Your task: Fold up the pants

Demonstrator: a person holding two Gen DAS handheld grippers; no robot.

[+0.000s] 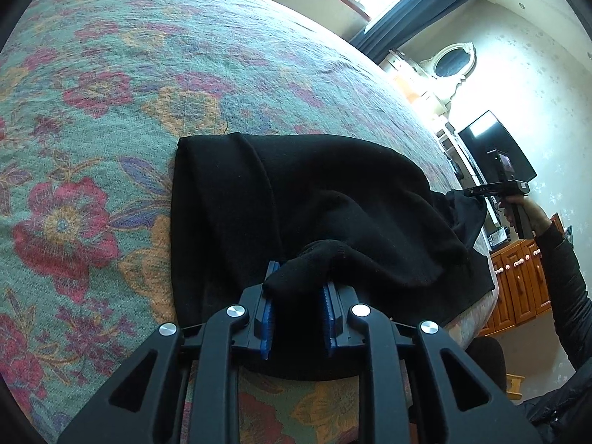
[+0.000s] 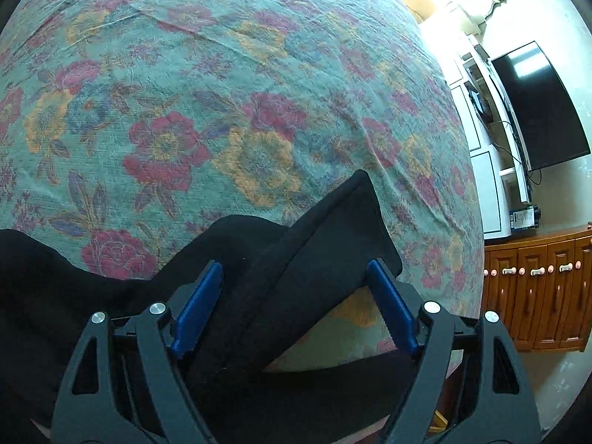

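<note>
One pair of black pants (image 1: 296, 203) lay in a soft, bunched heap near the edge of a flowered bedspread (image 1: 111, 111), a folded leg end with a stitched hem (image 2: 333, 229) reaching out over the flowers. The left gripper (image 1: 298, 292) pinched a raised fold of the cloth between its blue pads. The right gripper (image 2: 296, 296) stood wide open above the hem, pads clear of it. No writing could be read.

Black pants (image 1: 314, 203) between left gripper (image 1: 298, 292) fingers (image 1: 267, 288)
</note>
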